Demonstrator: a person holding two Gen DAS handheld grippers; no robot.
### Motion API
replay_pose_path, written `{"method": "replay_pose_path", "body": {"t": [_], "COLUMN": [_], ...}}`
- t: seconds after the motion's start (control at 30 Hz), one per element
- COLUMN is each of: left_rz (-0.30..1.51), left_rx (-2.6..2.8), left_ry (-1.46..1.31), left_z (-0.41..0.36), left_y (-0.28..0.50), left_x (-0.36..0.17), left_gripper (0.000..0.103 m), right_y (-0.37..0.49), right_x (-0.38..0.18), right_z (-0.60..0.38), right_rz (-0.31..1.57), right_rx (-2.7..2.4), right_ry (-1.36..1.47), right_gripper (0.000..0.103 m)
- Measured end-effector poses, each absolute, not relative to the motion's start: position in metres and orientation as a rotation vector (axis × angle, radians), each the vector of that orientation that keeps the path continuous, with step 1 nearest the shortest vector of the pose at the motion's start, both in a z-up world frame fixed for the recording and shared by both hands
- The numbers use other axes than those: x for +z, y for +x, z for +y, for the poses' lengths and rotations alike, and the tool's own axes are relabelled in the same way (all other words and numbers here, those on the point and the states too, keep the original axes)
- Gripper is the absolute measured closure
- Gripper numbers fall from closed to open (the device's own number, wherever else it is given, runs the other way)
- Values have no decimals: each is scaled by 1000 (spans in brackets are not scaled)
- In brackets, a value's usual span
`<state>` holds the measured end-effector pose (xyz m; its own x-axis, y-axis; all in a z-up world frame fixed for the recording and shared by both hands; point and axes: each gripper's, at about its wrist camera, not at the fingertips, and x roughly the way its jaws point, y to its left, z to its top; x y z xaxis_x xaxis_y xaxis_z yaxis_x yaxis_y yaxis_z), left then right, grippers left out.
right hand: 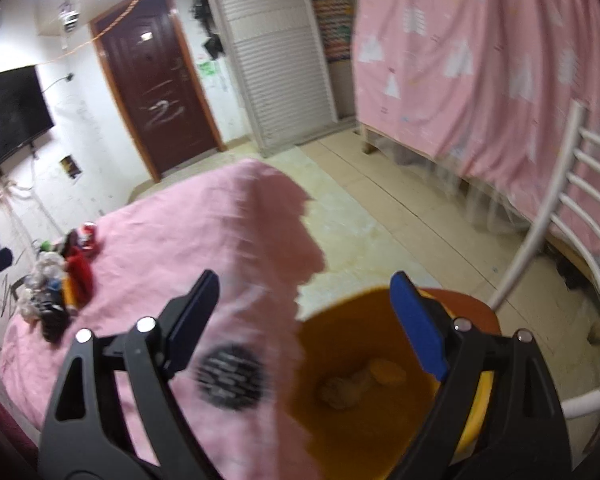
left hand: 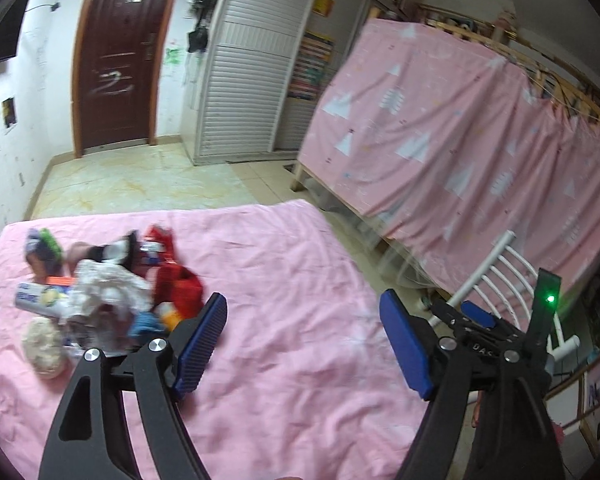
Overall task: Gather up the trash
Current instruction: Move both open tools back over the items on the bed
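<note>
Trash (left hand: 100,300) lay heaped on the far left part of the pink bedcover (left hand: 300,360): crumpled white paper, red packaging and small wrappers. The left gripper (left hand: 304,344) hovered over the bedcover just right of the heap, jaws spread wide and holding nothing. The right gripper (right hand: 304,328) was likewise spread wide and unloaded, positioned over the rim of an orange bin (right hand: 364,420) beside the bed. Two crumpled pieces (right hand: 360,384) rested at the bin bottom.
</note>
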<state>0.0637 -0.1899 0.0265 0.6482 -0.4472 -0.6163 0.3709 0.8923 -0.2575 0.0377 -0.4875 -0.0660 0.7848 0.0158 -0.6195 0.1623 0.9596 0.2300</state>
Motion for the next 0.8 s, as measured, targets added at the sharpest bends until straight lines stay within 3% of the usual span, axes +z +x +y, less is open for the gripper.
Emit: {"method": "replay_pose_path", "body": {"t": [0.8], "left_rz": [714], "left_rx": [-142], "left_ry": [-124], "left_z": [-45], "left_y": [76], "left_x": [11], "left_gripper": [25], "right_y": [83], "right_x": [-40], "right_z": [-294], "right_rz": [685], "right_rx": [312], "right_ry": [106], "right_gripper": [19]}}
